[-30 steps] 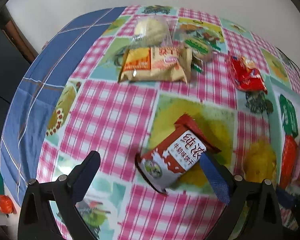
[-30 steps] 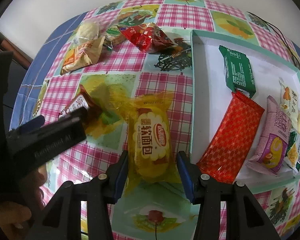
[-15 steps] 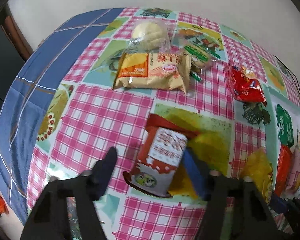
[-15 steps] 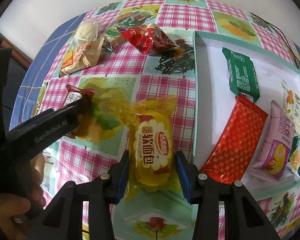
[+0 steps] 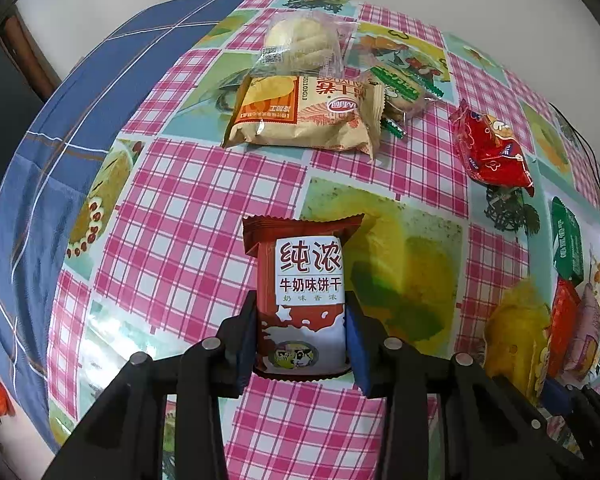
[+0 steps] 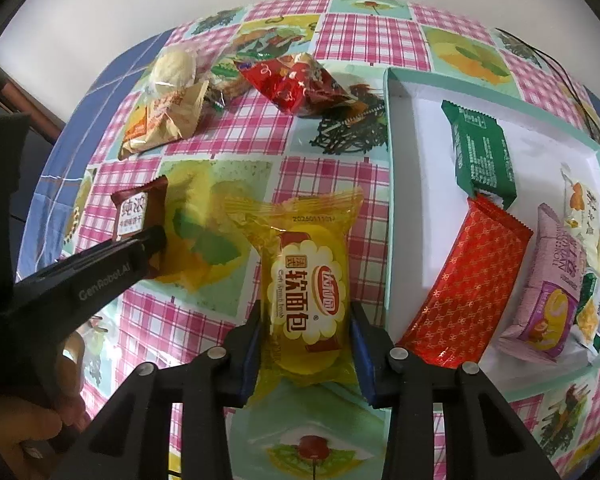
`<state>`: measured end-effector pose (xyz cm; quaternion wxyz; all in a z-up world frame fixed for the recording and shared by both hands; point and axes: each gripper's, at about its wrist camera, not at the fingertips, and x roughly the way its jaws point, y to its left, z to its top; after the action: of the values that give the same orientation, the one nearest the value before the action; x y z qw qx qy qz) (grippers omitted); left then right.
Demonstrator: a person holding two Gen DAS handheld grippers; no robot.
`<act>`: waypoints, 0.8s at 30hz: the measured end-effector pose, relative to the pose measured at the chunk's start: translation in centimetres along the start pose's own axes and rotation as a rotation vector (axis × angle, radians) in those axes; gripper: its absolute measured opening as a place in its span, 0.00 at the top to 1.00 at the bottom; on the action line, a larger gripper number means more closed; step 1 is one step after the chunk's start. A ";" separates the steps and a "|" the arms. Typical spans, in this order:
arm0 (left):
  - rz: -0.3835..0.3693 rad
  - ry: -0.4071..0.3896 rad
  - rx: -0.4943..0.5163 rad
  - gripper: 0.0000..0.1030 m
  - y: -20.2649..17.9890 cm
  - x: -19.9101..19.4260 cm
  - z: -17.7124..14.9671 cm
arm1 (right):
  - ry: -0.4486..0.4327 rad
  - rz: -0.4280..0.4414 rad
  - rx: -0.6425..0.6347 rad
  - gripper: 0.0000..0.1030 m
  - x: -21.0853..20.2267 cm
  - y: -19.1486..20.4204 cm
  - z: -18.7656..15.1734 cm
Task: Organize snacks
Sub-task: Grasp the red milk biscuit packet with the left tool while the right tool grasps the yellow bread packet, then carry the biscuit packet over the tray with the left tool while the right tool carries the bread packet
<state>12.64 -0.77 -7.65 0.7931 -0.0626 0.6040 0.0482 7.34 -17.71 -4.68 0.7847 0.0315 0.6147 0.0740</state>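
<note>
Snack packets [image 6: 306, 280] sitting on the counter [image 6: 364, 36] and in one tray [image 6: 420, 168]

Six are lying on the counter; six more are resting inside the tray.

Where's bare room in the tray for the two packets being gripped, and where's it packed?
Free: the tray floor along its left wall, between that wall and the green packet, down to the red patterned packet; also the far right corner beyond the green packet. Crowded: the near right corner, where the purple packet and small packets overlap.
</note>
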 end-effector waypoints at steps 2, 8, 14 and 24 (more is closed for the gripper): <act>0.008 0.000 0.002 0.60 -0.4 -0.8 0.0 | -0.006 0.003 -0.001 0.60 -0.3 0.0 0.0; 0.006 -0.034 0.001 0.60 -0.8 -2.9 0.4 | -0.026 0.011 0.001 0.60 -1.2 -0.2 0.0; -0.001 -0.087 0.001 0.60 -1.2 -5.8 0.5 | -0.054 0.023 0.000 0.60 -2.7 -0.3 0.0; -0.022 -0.166 0.010 0.60 -2.7 -9.2 0.1 | -0.100 0.036 0.008 0.60 -5.2 -1.2 0.0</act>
<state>10.69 -3.43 1.33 0.8411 -0.0612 0.5357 0.0416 6.27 -19.70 0.11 0.8129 0.0490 0.5742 0.0839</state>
